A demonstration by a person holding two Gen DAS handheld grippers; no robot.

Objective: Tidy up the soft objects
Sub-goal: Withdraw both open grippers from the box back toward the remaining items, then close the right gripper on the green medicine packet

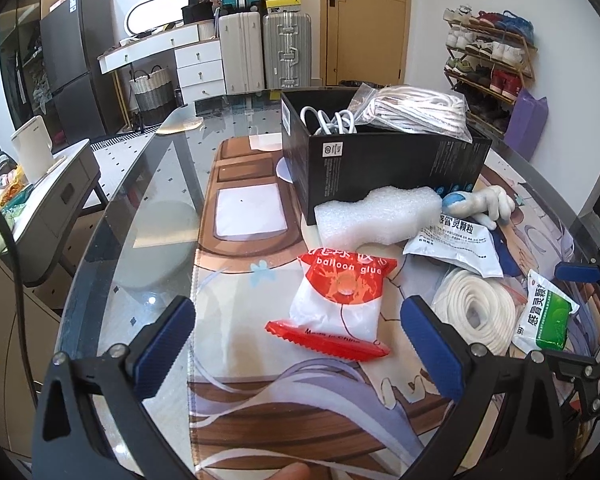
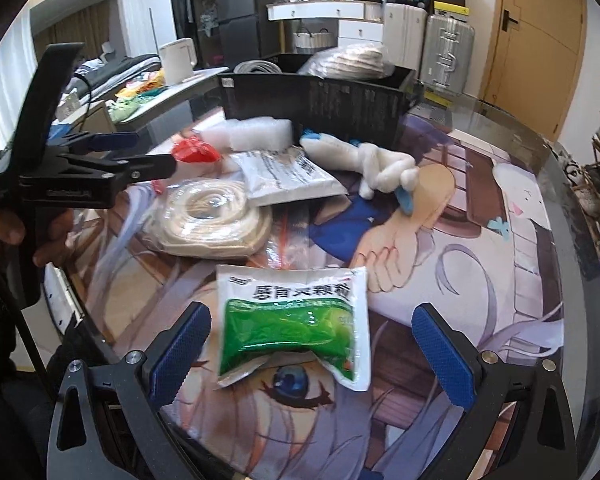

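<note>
A red and white balloon glue packet (image 1: 342, 300) lies on the printed mat between the fingers of my open left gripper (image 1: 300, 344), untouched. A green and white medicine sachet (image 2: 296, 320) lies between the fingers of my open right gripper (image 2: 312, 356). Also on the mat: a bagged coil of white rope (image 1: 478, 308) (image 2: 212, 218), a grey-white sachet (image 1: 456, 246) (image 2: 288, 176), a white foam block (image 1: 376, 214) (image 2: 252, 132) and a white plush toy with blue parts (image 1: 488, 200) (image 2: 380, 168). A black box (image 1: 380, 160) (image 2: 320, 100) holds a white cable (image 1: 328, 120) and a bagged rope bundle (image 1: 412, 110).
The round glass table (image 1: 140, 208) carries the printed mat (image 2: 440, 248). A grey side cabinet (image 1: 56, 188) stands to the left, suitcases (image 1: 268, 48) and a door behind, and a shoe rack (image 1: 488, 60) to the right. A hand (image 2: 28, 232) holds the left gripper's handle.
</note>
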